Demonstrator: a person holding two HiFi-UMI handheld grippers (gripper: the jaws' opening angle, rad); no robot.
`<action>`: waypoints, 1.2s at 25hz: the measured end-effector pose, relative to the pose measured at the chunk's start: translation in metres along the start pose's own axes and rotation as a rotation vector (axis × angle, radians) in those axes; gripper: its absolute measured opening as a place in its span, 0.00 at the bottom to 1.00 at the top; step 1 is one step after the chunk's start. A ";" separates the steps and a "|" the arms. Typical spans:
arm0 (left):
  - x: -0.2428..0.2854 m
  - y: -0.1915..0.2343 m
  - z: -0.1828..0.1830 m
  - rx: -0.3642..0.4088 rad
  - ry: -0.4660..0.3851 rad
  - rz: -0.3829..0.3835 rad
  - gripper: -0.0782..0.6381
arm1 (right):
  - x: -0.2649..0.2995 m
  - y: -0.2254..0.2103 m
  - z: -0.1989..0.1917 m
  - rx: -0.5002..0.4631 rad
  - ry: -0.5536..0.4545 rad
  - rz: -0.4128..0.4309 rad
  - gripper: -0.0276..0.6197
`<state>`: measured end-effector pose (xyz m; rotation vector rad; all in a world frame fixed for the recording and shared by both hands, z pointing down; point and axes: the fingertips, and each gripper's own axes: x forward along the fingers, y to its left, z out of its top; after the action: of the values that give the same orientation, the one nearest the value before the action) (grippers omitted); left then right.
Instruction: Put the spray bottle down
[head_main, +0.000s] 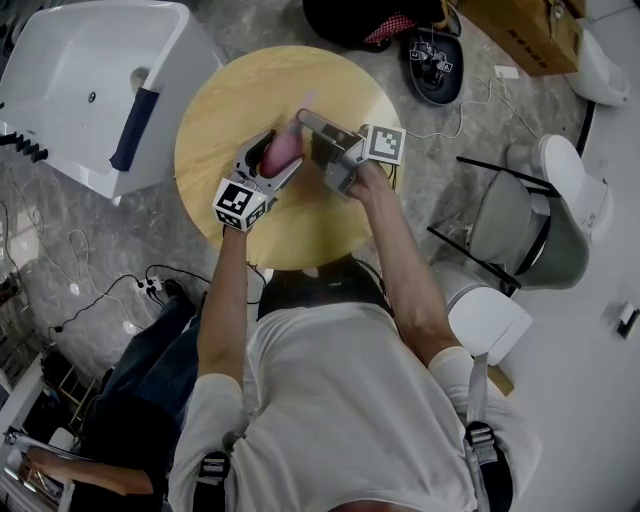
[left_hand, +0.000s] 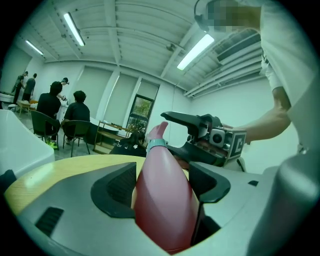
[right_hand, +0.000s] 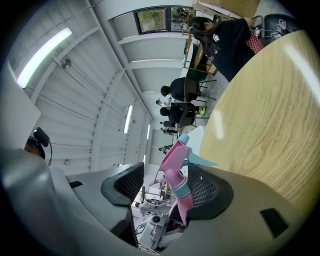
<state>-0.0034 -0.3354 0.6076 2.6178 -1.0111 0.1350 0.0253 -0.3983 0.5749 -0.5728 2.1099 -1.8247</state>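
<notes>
we read this as a large open lab or workshop hall, not a home. overhead we see a ribbed panel ceiling (left_hand: 125, 30) with long strip lights (left_hand: 200, 47), and the walls are bare and white. the floor (head_main: 250, 25) is grey and stone-patterned, with loose cables (head_main: 100, 300) trailing over it. around the round wooden table (head_main: 220, 110) stand a white moulded basin unit (head_main: 80, 70), grey chairs (head_main: 530, 230) and a cardboard box (head_main: 530, 30). further back, people (left_hand: 50, 102) sit on dark chairs (left_hand: 42, 127) beside low shelving (left_hand: 112, 132). the left gripper (head_main: 283, 150) and right gripper (head_main: 312, 135), each carrying a square-marker cube, also point us to a test space.
</notes>
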 end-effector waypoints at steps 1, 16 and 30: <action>-0.001 -0.001 -0.001 0.011 0.006 -0.001 0.57 | -0.001 -0.004 -0.001 0.020 0.004 -0.020 0.43; 0.003 -0.009 -0.009 0.069 0.067 -0.046 0.55 | 0.002 -0.001 -0.011 0.022 0.025 0.015 0.36; 0.004 0.013 -0.028 -0.141 0.248 0.046 0.55 | 0.001 0.023 0.001 -0.222 -0.060 0.054 0.36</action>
<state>-0.0081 -0.3375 0.6381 2.3808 -0.9575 0.3752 0.0230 -0.3970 0.5523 -0.6081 2.2803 -1.5358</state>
